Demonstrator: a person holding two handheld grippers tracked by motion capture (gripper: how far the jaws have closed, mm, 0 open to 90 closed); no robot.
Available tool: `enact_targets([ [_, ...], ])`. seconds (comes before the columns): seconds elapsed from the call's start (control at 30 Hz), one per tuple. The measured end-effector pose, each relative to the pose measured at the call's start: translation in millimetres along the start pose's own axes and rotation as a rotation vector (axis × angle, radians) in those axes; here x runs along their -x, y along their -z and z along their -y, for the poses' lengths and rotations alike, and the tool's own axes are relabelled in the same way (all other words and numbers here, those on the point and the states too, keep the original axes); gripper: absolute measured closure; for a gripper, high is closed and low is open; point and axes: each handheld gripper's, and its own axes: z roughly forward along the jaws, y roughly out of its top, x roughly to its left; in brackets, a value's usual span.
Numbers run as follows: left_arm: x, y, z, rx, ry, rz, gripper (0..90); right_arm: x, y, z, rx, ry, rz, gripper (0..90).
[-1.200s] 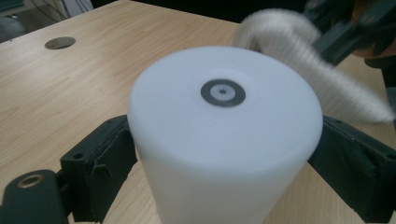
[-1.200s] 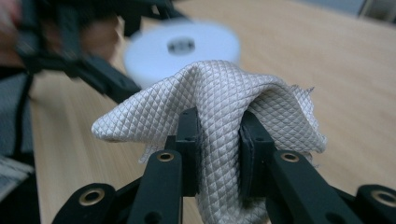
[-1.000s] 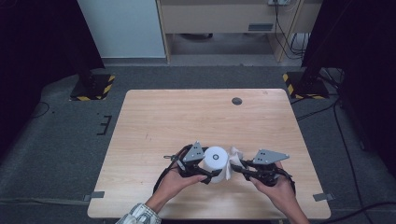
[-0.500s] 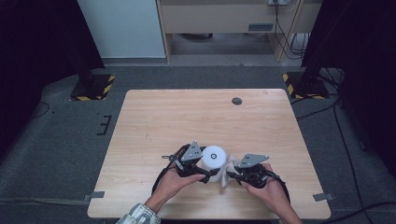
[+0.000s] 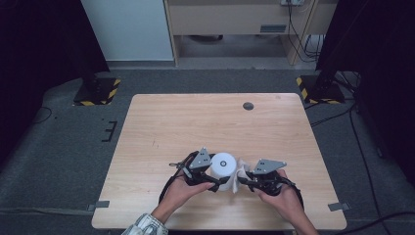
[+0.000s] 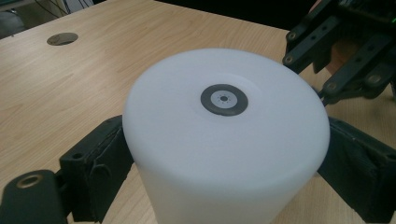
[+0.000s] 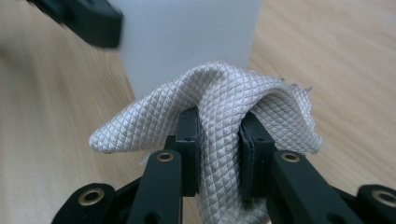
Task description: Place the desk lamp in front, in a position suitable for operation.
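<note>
Light: even, from overhead; bench (image 5: 161, 127) bright, surrounding floor dim.
Shadows: soft, short.
Glare: white cylinder (image 6: 224, 140) nearly blown out.
Blur: right gripper view's background soft.

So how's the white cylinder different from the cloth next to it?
The cylinder is smooth and rigid, standing upright on the table; the cloth is quilted in a diamond weave, limp and bunched in folds. The cylinder has a dark round disc on its top; the cloth is plain. The left gripper holds the cylinder across its sides; the right gripper pinches a fold of cloth. Both are whitish, and each is gripped.
</note>
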Motion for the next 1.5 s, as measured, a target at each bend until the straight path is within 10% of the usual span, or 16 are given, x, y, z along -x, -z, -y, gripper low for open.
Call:
enact_targets([
  [0.2,0.7,-0.2,0.4,0.002,0.001,-0.002,8.1,1.6,-9.8,4.7,-0.079,0.003,0.026,73.0],
  [0.43,0.6,-0.3,0.5,0.002,0.002,-0.002,8.1,6.6,16.7,-9.9,0.123,-0.029,0.016,73.1],
  [0.67,0.7,-0.4,0.5,0.001,0.003,-0.003,8.1,3.6,-4.3,1.2,-0.026,0.001,0.015,73.1],
  [0.93,0.6,-1.0,0.9,0.003,0.008,-0.003,8.0,10.9,16.0,-11.0,0.126,-0.033,0.013,73.2],
  [1.2,0.3,-1.3,2.0,0.007,0.020,-0.001,7.9,24.3,-7.3,-4.6,0.016,-0.043,0.012,73.2],
  [1.5,2.6,-1.6,2.4,0.004,0.009,-0.019,8.0,10.9,3.0,-3.3,0.032,-0.026,0.002,73.2],
])
